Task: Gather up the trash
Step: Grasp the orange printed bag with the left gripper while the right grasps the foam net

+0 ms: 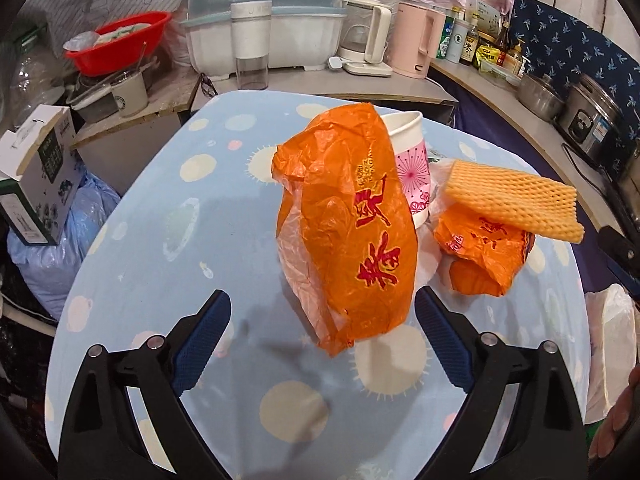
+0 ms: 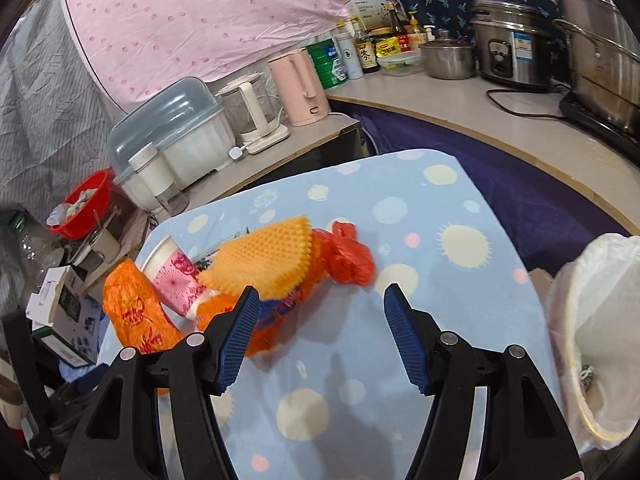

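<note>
Reaching down from the bottom of the left wrist view, the left gripper [image 1: 322, 334] stands spread wide and empty, its blue ribbed pads either side of the lower end of the tall crumpled orange plastic bag [image 1: 352, 236] without pressing on it. That bag rises at frame centre above the pale blue spotted cloth on the tabletop [image 1: 160, 216]; large red characters run down it, too creased for me to read with confidence. Lining the gripper up this way looks like preparation to pinch the bag, the nearest piece of rubbish.

In the right wrist view the right gripper [image 2: 318, 304] is likewise released and holds nothing; its left pad overlaps the heap in the picture, but whether it touches I cannot tell.

Just behind the tall bag stands a white paper cup with pink starburst print [image 1: 412, 168]. To the right of it lies a smaller scrunched orange bag [image 1: 480, 256] with red print, and a yellow foam fruit net [image 1: 516, 200] rests on top of it. The trash sits bunched together, probably so it can be cleared piece by piece.

At the right edge of the right wrist view, a bin lined with a white plastic bag [image 2: 600, 320] waits open beside the tabletop, evidently the destination.

Farther back, bottle and tin labels on the counter are too small to read.
</note>
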Demonstrator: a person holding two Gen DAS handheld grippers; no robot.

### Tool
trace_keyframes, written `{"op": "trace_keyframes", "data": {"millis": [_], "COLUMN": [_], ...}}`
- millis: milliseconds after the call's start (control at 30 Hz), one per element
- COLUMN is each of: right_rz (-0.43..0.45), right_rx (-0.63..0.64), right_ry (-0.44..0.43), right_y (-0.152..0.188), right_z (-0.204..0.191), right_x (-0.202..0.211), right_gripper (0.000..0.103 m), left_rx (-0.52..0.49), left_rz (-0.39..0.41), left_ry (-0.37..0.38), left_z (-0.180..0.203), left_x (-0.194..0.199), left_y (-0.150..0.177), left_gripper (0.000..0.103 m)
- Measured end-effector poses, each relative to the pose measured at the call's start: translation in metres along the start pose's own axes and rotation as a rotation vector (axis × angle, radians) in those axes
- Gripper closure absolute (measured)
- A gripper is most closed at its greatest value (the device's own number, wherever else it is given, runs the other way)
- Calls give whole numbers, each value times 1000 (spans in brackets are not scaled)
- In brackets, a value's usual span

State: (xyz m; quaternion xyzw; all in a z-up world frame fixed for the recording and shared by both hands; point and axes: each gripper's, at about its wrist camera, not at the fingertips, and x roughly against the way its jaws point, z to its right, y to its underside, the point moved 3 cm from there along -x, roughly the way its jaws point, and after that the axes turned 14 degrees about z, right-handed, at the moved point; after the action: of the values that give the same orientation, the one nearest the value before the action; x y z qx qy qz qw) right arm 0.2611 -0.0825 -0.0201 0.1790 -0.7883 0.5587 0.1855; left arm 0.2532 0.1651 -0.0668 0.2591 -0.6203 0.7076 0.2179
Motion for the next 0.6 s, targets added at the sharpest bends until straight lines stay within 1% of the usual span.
{"op": "trace_keyframes", "data": {"millis": [267,333,367,400,467,500,533,567,600], "right_rz": [-49,-59,-64,-69,-69,-65,-66,-67,-68], "right_rx": [-65,-75,-78,-79,-73,-63,-52,-43,-37], "right_ry": [-23,-29,-34,-39,-43,-47,-47,-46,-49], "right_y": [4,6,7,8,9,9,10,10,10], "right_z": [-6,-7,-8,-10,-14,-16,-18,-19,-19], "right_x": [-38,-45,-47,-49,-51,-51,-50,-50,-49], "right_gripper": [40,40,40,40,43,52,64,69,81], "left_rx": [42,63,66,64,58,57,55,52,49], "left_rz": [-36,-33,-30,-28,-36,-36,-34,-35,-36], "left_ry": [48,63,68,77,92,96,101,107,115], "left_z": [-5,-6,-6,-5,-3,-2,-1,0,1], "left_x": [-26,-28,-29,-28,-29,-28,-26,-25,-23], "left_y": [-4,-6,-7,-8,-9,-9,-9,-9,-9], "left_gripper": [13,14,18,31,46,51,56,65,70]}}
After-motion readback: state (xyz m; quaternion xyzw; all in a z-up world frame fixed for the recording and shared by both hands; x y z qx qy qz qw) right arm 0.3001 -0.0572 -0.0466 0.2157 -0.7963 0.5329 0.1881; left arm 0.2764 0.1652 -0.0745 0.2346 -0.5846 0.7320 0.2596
